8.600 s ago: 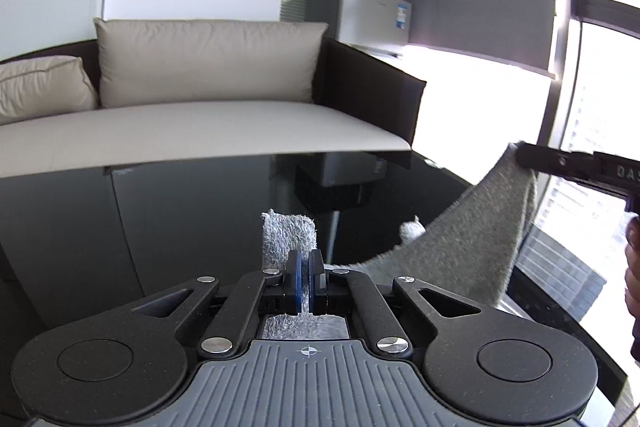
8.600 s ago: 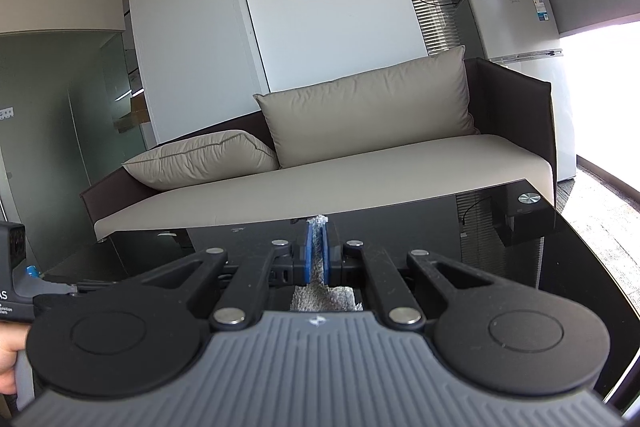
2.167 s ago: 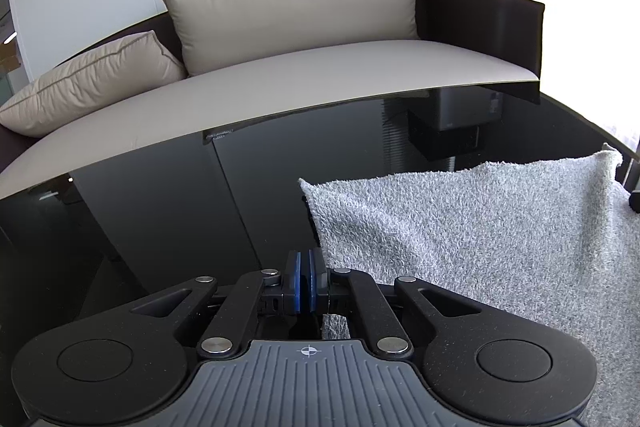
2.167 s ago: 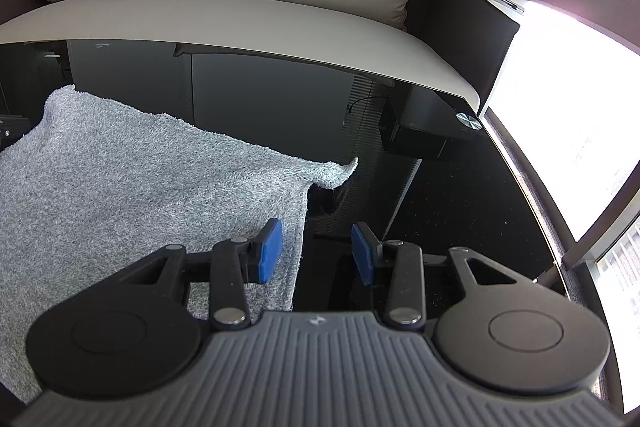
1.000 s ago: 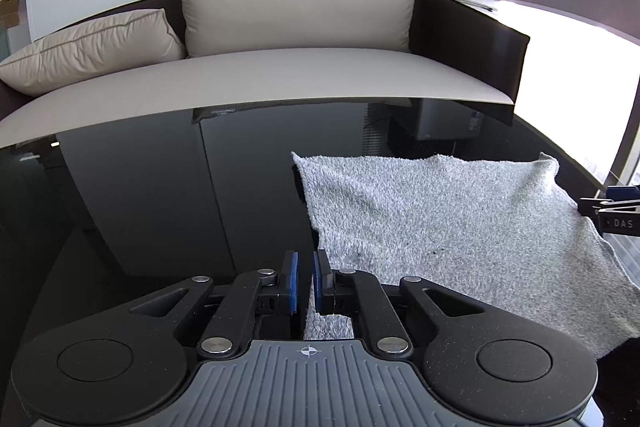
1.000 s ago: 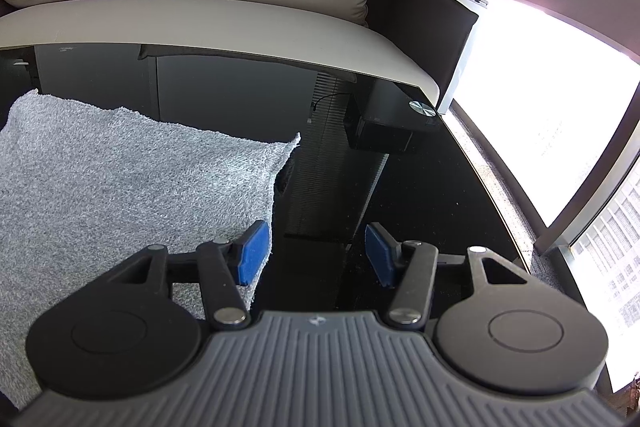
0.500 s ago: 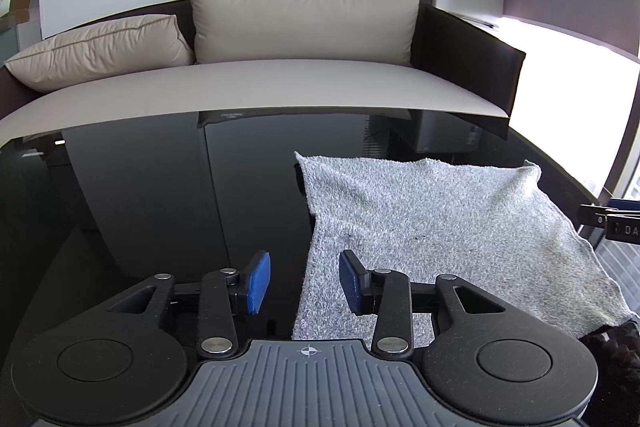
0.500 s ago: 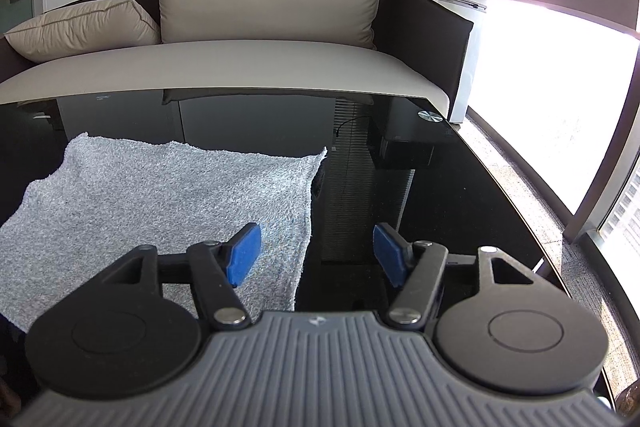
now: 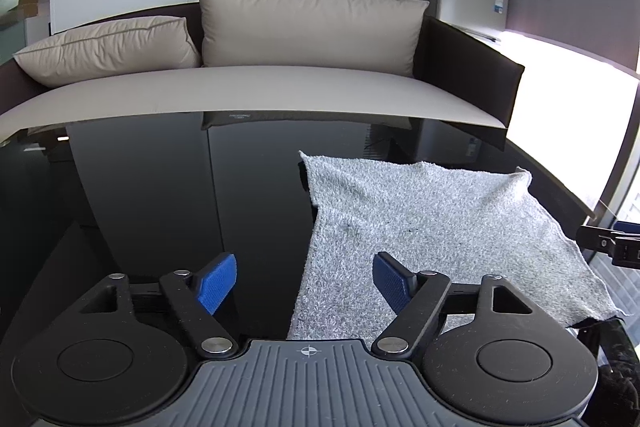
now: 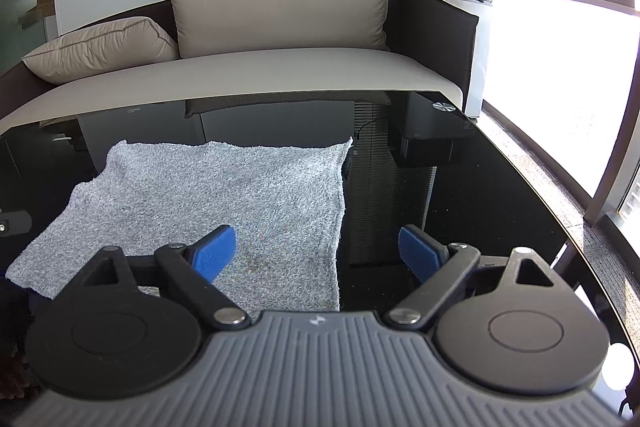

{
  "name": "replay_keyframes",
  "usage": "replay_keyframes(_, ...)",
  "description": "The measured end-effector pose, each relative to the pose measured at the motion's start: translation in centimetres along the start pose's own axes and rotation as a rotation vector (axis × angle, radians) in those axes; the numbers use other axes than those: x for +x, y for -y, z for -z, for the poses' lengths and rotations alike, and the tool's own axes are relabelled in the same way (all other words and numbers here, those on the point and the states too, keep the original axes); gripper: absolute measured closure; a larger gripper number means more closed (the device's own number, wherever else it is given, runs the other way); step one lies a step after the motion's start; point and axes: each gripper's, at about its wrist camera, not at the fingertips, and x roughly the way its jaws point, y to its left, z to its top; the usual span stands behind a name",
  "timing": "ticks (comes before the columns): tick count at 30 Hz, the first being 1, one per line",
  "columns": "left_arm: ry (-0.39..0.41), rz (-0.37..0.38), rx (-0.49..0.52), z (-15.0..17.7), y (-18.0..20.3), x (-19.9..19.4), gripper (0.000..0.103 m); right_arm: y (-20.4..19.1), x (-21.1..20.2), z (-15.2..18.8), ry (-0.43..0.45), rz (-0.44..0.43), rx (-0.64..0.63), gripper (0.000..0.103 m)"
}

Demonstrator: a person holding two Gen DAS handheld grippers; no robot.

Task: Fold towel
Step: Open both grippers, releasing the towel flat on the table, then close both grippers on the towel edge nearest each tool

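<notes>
I note my left gripper (image 9: 304, 281) has just let go and both it and my right gripper (image 10: 316, 253) now stand spread and empty above the towel (image 10: 224, 203), lying flat on the black table (image 10: 460, 187), ready for folding.
</notes>
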Motion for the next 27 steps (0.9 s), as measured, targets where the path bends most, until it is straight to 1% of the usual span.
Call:
replay_keyframes(1, 0.004, -0.001, 0.001, 0.1, 0.1, -0.1, 0.013, -0.1, -0.1, 0.1, -0.001, -0.003, -0.001, 0.011)
replay_keyframes(2, 0.007, -0.001, 0.002, 0.1, 0.1, -0.2, 0.006, -0.1, -0.2, 0.2, -0.003, -0.006, -0.001, 0.011)
replay_keyframes(3, 0.008, 0.000, 0.004, 0.2, 0.2, -0.3, 0.001, -0.2, -0.3, 0.3, -0.007, -0.007, -0.001, 0.010)
replay_keyframes(7, 0.005, 0.004, 0.009, 0.5, 0.4, -0.6, 0.001, -0.3, -0.9, 0.9, -0.020, -0.011, -0.003, 0.008)
replay_keyframes(27, -0.007, 0.005, 0.000, 2.1, 0.4, -2.3, 0.001, -0.5, -3.6, 3.6, -0.057, -0.010, -0.003, 0.008)
